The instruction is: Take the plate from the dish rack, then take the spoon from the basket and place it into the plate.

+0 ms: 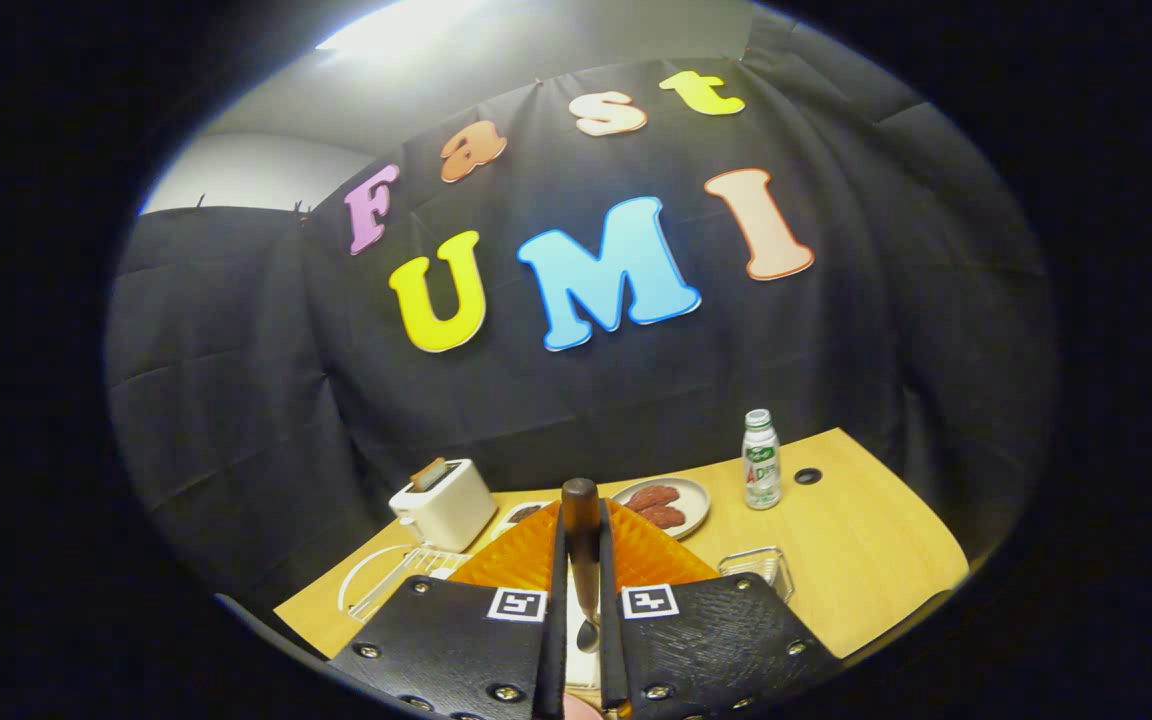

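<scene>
I have the fingers (583,610) closed tight on the spoon (584,560), one pressing it from each side, so it stands nearly upright in the narrow gap between them. Its long axis runs straight along the fingers: the dark rounded handle end pokes up just beyond the fingertips, and the shiny bowl hangs down low in the gap, towards me. My guess is the spoon is already out of the basket and the drop into the plate is what remains.

Taking the spoon as my landmark, the orange plate (656,565) lies directly behind and beneath it, its ribbed rim spreading out to both sides of the fingers. That is the relation my next move turns on, as I judge it: the plate is straight below and ahead, so I should only need to lower and tip the handle forward before letting go, keeping the bowl end inside the rim.

Beyond the spoon, a little to its right, a pale dish (667,505) holds reddish pieces; farther right stands a small bottle (761,460) with a green and white label whose writing I cannot make out. To the spoon's left sits a white toaster (444,503), and a white wire rack (386,585) lies on the wooden surface (866,550) below it
</scene>
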`<action>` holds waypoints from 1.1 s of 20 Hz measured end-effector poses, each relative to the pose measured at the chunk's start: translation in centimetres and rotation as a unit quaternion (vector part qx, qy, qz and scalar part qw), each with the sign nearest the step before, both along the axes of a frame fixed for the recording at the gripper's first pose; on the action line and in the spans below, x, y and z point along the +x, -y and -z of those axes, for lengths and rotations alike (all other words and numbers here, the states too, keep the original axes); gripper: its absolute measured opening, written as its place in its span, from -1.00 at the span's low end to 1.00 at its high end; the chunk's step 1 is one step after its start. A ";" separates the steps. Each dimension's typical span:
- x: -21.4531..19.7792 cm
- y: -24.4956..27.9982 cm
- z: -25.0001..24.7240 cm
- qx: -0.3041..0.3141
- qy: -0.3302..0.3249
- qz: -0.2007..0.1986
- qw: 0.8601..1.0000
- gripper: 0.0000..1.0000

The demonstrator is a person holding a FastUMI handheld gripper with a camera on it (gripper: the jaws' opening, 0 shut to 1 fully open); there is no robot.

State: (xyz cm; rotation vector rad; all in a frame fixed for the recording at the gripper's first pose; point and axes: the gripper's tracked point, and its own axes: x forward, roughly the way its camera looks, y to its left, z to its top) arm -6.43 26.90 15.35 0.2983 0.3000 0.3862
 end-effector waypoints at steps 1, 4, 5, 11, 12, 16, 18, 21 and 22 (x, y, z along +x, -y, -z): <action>-1.0 -1.3 0.3 -0.001 -0.002 -0.015 1.000 -0.74; -3.8 -4.7 1.9 -0.004 -0.016 -0.062 0.998 -0.74; -4.9 -5.8 2.6 -0.006 -0.022 -0.078 0.997 -0.73; -9.6 -9.9 7.9 -0.046 -0.046 -0.140 0.988 -0.73; -10.4 -10.5 8.8 -0.051 -0.052 -0.150 0.986 -0.73; -13.0 -12.5 11.7 -0.076 -0.063 -0.177 0.979 -0.74; -13.8 -13.5 12.6 -0.085 -0.061 -0.186 0.977 -0.73; -15.2 -14.5 13.9 -0.097 -0.065 -0.203 0.972 -0.73; -15.6 -14.6 14.2 -0.100 -0.066 -0.206 0.971 -0.73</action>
